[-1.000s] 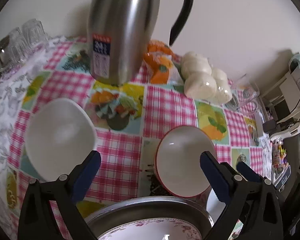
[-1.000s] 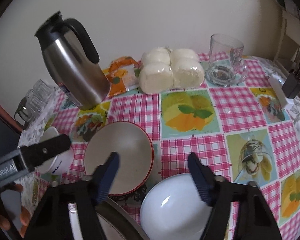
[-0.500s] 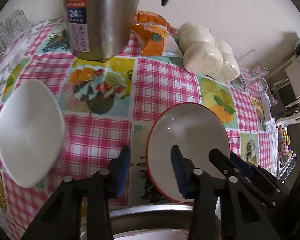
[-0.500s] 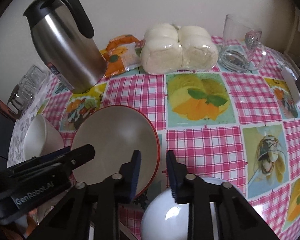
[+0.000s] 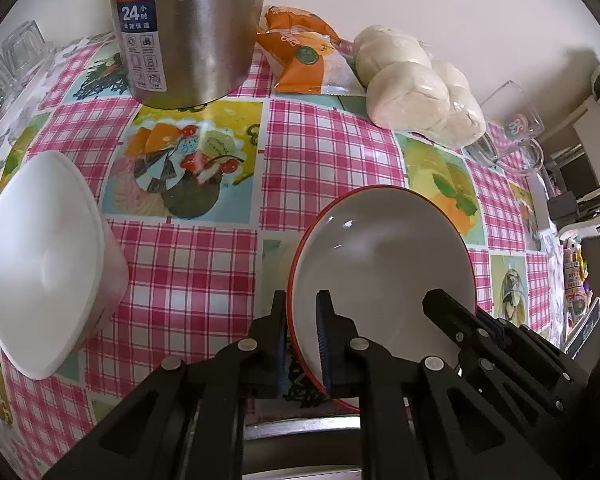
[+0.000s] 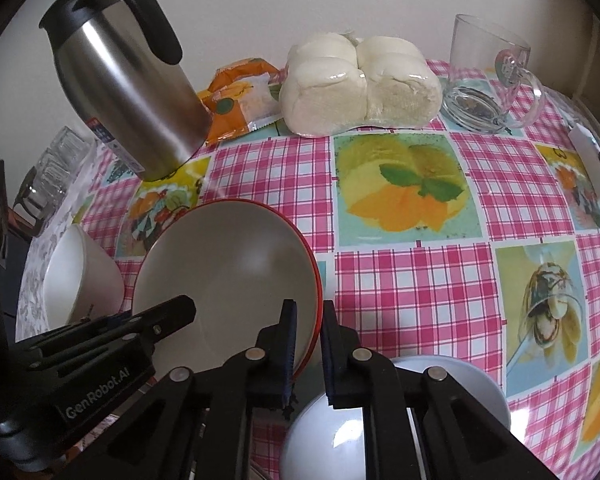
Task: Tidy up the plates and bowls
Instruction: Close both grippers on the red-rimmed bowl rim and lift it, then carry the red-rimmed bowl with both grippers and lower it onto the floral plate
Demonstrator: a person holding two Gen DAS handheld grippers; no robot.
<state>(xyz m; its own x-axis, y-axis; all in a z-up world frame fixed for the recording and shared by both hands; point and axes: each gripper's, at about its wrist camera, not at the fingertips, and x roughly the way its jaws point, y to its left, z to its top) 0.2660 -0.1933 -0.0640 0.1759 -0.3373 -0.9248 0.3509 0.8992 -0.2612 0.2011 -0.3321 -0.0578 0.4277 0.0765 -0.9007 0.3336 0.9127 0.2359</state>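
Note:
A red-rimmed bowl with a pale inside (image 5: 380, 264) sits on the checked tablecloth and also shows in the right wrist view (image 6: 224, 264). My left gripper (image 5: 302, 344) is shut on its left rim. My right gripper (image 6: 308, 350) is shut on its right rim. A squarish white bowl (image 5: 40, 264) stands to the left and shows in the right wrist view (image 6: 80, 272). A pale blue-white bowl (image 6: 396, 416) lies under my right gripper. A metal plate rim (image 5: 300, 432) shows at the front edge.
A steel thermos jug (image 6: 128, 92) stands at the back left beside an orange snack packet (image 6: 236, 100). Wrapped white buns (image 6: 356, 84) and a glass mug (image 6: 488, 76) stand at the back. Small glasses (image 6: 52, 164) are at the far left.
Both grippers moved forward to the red-rimmed bowl and closed from wide open onto its opposite rims.

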